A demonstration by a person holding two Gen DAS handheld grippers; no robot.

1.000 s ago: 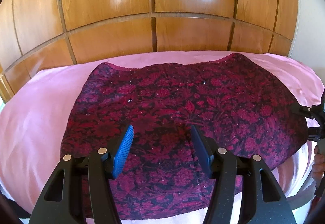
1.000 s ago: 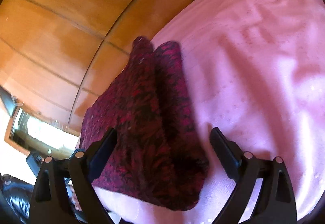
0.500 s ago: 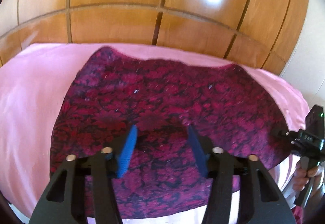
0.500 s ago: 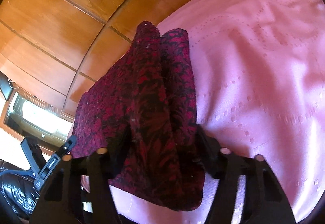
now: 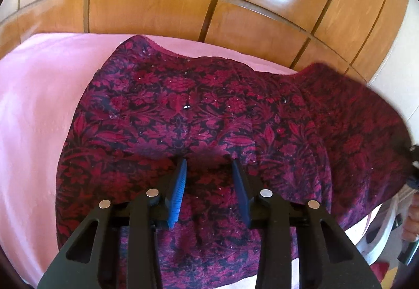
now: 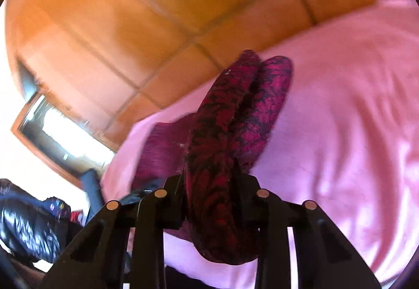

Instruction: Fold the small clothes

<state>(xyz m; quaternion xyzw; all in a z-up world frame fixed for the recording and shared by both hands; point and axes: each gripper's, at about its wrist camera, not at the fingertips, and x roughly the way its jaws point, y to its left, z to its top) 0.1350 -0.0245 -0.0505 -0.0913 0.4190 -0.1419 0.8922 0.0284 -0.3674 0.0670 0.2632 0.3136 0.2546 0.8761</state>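
Behind everything, glossy wooden wardrobe panels (image 5: 157,1). In front of them, a pink bedsheet (image 5: 34,105), spread flat and carrying the dark red floral garment (image 5: 199,111), which covers most of the sheet's middle and lies broadside to the wardrobe, long axis running parallel to the panels. Pink-trimmed edge (likely a waistband or hem, cannot tell which) turned toward the wardrobe; near edge draped toward the sheet's front.

Left hand-held gripper (image 5: 209,179) over the garment's near middle, blue-padded fingers narrowed to a modest gap, a low ridge of cloth bunched just ahead of the tips; whether any fabric is truly pinched, cannot tell. Right hand-held gripper (image 6: 209,181) at the garment's end away from the left one, clamped tight on a gathered double layer of that end, lifted off the sheet.

Judged step: carrying the raised end across toward the opposite end. Best done low and level, parallel to the wardrobe, edges kept matched, middle held down to set a straight crease, release only once corners align.
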